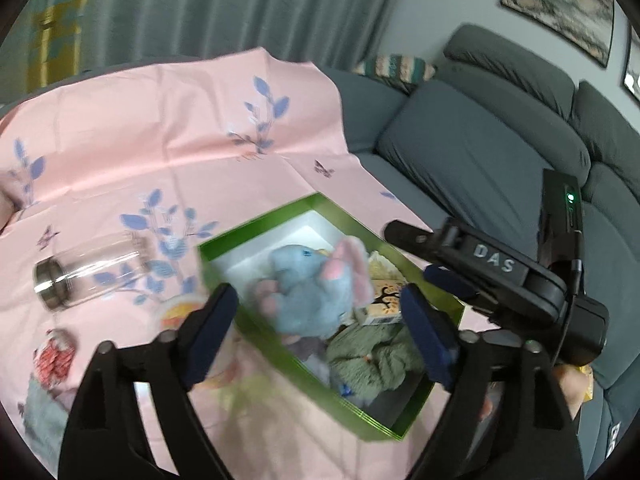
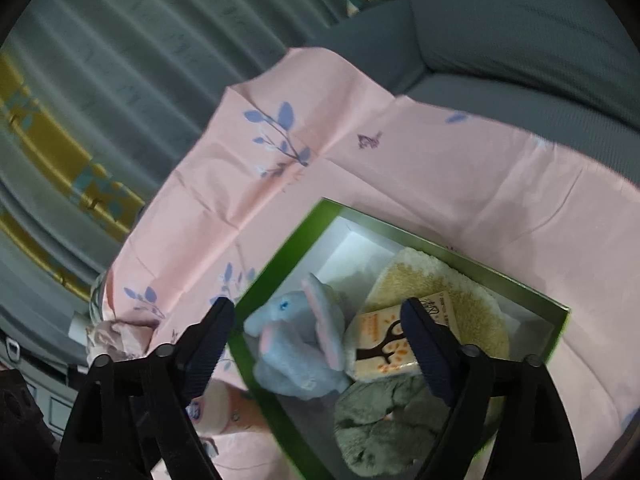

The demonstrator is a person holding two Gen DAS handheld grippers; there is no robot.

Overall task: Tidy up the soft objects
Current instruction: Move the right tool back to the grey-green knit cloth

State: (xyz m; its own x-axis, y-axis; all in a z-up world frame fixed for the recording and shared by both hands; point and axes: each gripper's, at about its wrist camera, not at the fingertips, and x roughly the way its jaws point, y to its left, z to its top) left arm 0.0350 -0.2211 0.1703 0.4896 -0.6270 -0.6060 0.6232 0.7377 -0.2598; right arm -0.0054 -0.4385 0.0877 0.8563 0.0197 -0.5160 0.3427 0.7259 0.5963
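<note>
Both tongs gape wide, empty, over the blue elephant lying lengthwise in the green box.

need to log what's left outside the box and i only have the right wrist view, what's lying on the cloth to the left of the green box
Observer: In the left wrist view a clear glass jar with a metal lid lies on its side on the pink cloth, apart from the green box.
Operator: anything soft left out there
Observer: Near the left edge there is a red and white patterned thing on the cloth; too blurred to name.
Operator: can you see my right gripper from there
Observer: Yes, the right gripper hangs over the far side of the box, fingers apart, with nothing between them.
</note>
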